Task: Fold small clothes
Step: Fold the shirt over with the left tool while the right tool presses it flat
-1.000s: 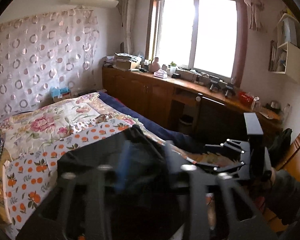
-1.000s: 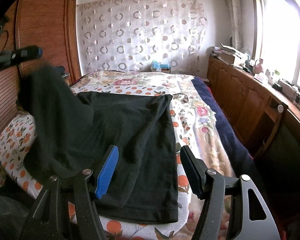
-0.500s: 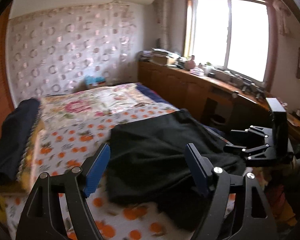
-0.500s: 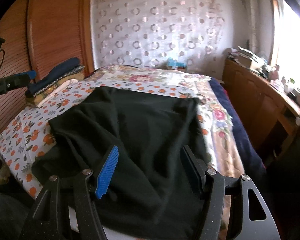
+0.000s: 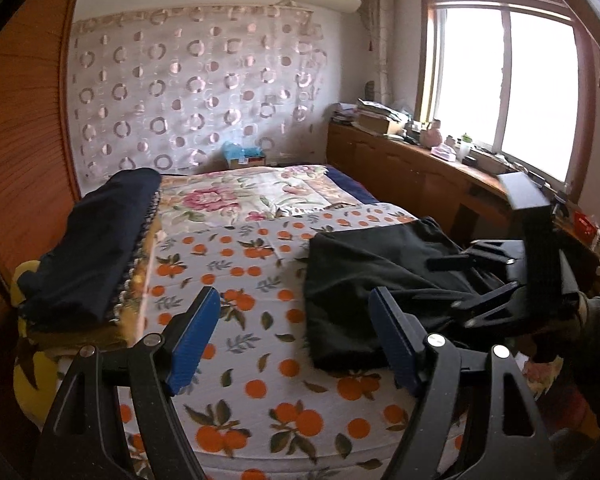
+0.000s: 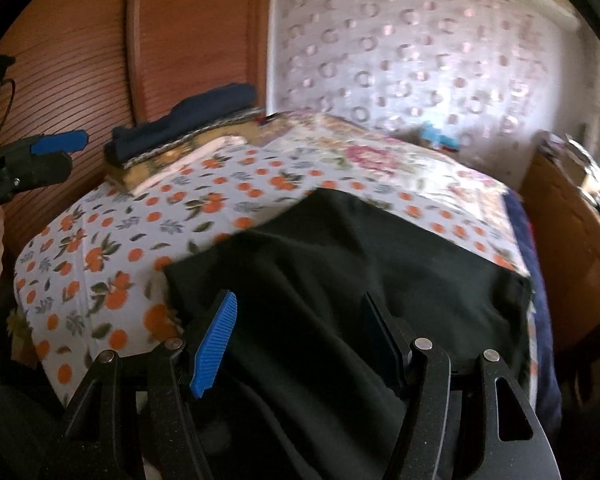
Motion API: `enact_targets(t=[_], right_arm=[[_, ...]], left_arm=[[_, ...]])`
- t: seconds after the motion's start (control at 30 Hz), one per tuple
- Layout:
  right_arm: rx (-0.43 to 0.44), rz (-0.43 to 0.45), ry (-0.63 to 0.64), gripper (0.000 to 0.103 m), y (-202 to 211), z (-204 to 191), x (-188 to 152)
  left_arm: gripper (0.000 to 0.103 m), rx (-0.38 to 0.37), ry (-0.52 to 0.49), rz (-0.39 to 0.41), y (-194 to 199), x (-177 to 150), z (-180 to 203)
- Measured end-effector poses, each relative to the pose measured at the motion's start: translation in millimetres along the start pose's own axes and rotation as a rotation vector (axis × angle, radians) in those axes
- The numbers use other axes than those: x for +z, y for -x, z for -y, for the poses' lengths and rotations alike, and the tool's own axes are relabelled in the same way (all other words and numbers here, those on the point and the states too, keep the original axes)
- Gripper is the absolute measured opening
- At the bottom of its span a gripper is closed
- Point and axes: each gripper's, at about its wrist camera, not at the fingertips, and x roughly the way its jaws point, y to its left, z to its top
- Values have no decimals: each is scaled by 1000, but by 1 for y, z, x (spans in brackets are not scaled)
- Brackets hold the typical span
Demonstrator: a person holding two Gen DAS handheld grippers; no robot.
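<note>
A black garment (image 5: 380, 280) lies loosely folded on the orange-print bed sheet (image 5: 260, 360), at the right near the bed's front edge. It fills the lower middle of the right wrist view (image 6: 340, 300). My left gripper (image 5: 296, 344) is open and empty, held above the sheet to the left of the garment. My right gripper (image 6: 300, 344) is open, low over the garment's near part, with cloth lying between its open jaws; it also shows at the right in the left wrist view (image 5: 472, 284).
A stack of folded dark clothes and a yellow blanket (image 5: 88, 248) sits at the bed's left edge by the wooden wardrobe (image 6: 80, 60). A wooden sideboard (image 5: 420, 176) with clutter runs under the window on the right. A floral quilt (image 5: 240, 196) covers the far bed.
My left gripper let go of the black garment, dropped it folded over on the bed, and swung left. My right gripper moved lower over the garment and turned left.
</note>
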Motion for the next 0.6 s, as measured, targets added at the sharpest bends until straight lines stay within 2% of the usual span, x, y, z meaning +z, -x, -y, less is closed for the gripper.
enact_targets(t=[0.2,0.43,0.47,0.57,0.6], right_arm=[[137,-93,107,66,-47,-33,19],[143,-208,192,64,-94,-57,21],[146,-199,191,64,-93,-56,20],[156,-201,179,60,-94,-48,20],[154,-196,182,53,-94,-47,20]], left_arm=[[77,14,18,9,4,-4,-13],[77,23,28,13,8,-10,-23],[77,23,31,12,8,-11,-25],[77,21,34,9,8,-14,-29],[77,19,35,7,7,-15,-29]])
